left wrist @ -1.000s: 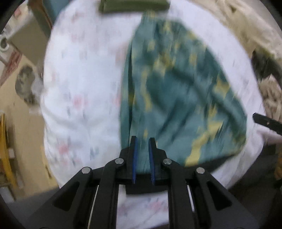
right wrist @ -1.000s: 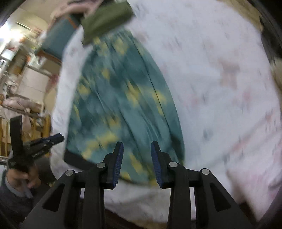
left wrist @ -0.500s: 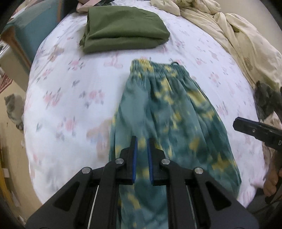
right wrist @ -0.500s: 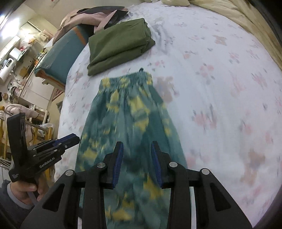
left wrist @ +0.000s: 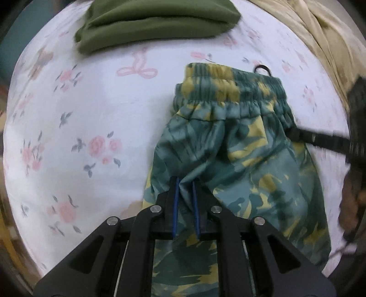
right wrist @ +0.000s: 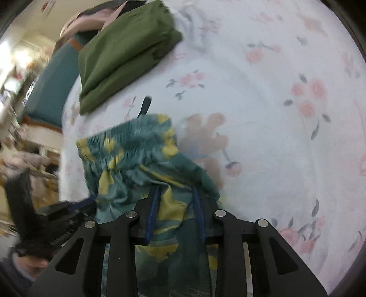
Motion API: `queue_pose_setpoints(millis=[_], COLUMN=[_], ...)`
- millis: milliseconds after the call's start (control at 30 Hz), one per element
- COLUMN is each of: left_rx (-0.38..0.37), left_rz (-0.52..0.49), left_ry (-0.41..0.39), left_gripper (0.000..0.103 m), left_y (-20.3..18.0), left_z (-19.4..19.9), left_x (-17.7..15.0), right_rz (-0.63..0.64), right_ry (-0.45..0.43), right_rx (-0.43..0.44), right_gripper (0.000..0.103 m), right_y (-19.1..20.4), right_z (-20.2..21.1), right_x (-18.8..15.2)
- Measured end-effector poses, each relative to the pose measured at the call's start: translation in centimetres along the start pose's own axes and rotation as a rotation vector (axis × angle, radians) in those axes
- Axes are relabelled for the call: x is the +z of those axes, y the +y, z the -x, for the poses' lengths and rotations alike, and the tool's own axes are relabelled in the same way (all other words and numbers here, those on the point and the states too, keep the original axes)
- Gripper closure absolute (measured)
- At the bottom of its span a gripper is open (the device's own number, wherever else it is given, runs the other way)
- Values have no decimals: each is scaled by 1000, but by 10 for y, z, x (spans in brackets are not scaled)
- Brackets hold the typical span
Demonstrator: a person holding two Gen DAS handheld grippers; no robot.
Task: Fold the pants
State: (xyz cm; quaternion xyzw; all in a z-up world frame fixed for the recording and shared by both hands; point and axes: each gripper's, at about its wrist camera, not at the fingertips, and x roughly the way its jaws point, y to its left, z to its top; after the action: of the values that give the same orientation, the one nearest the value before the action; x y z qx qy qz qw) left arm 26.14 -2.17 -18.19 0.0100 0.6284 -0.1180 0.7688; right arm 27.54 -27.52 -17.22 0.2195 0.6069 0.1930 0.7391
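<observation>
White floral bedsheet (left wrist: 96, 109) covers the bed and carries all items; bare sheet extends to the left of the pants in the left wrist view and to their right in the right wrist view, where the bed's left edge curves down toward a teal cushion (right wrist: 52, 91). Green-and-yellow patterned pants (left wrist: 240, 155) lie near the middle of the bed, elastic waistband farthest from the cameras, with a small dark loop (left wrist: 263, 68) at the waistband's far edge. Folded olive garment (left wrist: 155, 20) rests beyond the waistband, apart from it, with a strip of sheet between. Cream bedding (left wrist: 320, 41) is bunched along the far right. Left hand-held gripper (left wrist: 185, 180) is nearly closed, its blue-lined fingers pinching a raised ridge of pants fabric below the waistband. Right hand-held gripper (right wrist: 175, 189) stands wider, with a fold of pants fabric bunched between its fingers; whether the pads press the cloth cannot be told. Each gripper appears, blurred, at the edge of the other's view, one at either side of the pants.
</observation>
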Motion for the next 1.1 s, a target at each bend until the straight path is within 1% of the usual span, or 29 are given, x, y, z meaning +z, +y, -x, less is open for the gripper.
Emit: queue_pose_setpoints(millis=[33, 100, 167, 200, 233, 267, 300, 333, 367, 400, 467, 500, 567, 600, 667, 700, 733, 767, 800, 833, 867, 900, 967, 1067, 1100], left_rx=[-6, -34, -94, -113, -126, -127, -126, -121, -116, -111, -120, -127, -127, -156, -185, -196, -198, -188, -193, -212, -224, -230, -230, -193, -165], left_rz=[1, 34, 64, 73, 79, 82, 87, 94, 101, 108, 115, 106, 84, 71, 34, 3, -29, -46, -65, -88, -101, -113, -170, -203, -233], left_ry=[11, 25, 7, -16, -47, -73, -105, -142, -157, -160, -127, -105, -75, -62, -59, -56, -39, -36, -28, -19, -20, -21, -45, -124, -165], left_gripper=[92, 92, 91, 86, 71, 61, 45, 40, 40, 40, 41, 41, 43, 49, 56, 65, 68, 69, 77, 86, 87, 89, 90, 90, 90], left_y=[2, 9, 15, 17, 20, 21, 23, 25, 26, 28, 30, 30, 28, 27, 22, 15, 8, 5, 3, 2, 2, 2, -4, -13, -17], left_z=[2, 10, 25, 32, 40, 45, 48, 51, 49, 45, 26, 16, -3, -11, -14, -15, -17, -18, -18, -16, -12, -10, 0, 23, 35], left_x=[2, 6, 12, 15, 21, 26, 31, 39, 45, 51, 65, 71, 77, 79, 83, 82, 84, 85, 86, 88, 89, 90, 94, 112, 119], right_rz=[-32, -47, -23, -6, 6, 13, 16, 25, 46, 76, 103, 107, 109, 111, 117, 116, 111, 112, 124, 145, 174, 207, 255, 301, 329], right_ry=[17, 33, 9, -7, -22, -35, -43, -47, -53, -57, -47, -39, -8, 10, 43, 52, 57, 62, 77, 100, 99, 101, 90, 50, 26], right_rx=[36, 114, 150, 161, 173, 178, 171, 166, 150, 112, 66, 56, 40, 29, 10, 3, 12, 25, 38, 65, 50, 42, 55, 29, 10], right_gripper=[74, 68, 68, 68, 60, 40, 32, 30, 30, 30, 32, 34, 39, 39, 40, 40, 42, 54, 67, 73, 77, 79, 83, 84, 84], right_y=[-6, -11, -9, -7, -4, -1, 1, 4, 7, 13, 15, 17, 9, 8, 7, 6, 5, 5, 6, 10, 13, 17, 22, 35, 42], right_z=[2, 10, 23, 30, 35, 39, 41, 41, 40, 37, 29, 22, 12, 5, -8, -13, -18, -20, -23, -25, -24, -21, -12, 2, 9], right_x=[4, 12, 19, 22, 27, 31, 34, 38, 40, 42, 48, 50, 55, 56, 56, 57, 58, 59, 60, 59, 59, 60, 64, 76, 82])
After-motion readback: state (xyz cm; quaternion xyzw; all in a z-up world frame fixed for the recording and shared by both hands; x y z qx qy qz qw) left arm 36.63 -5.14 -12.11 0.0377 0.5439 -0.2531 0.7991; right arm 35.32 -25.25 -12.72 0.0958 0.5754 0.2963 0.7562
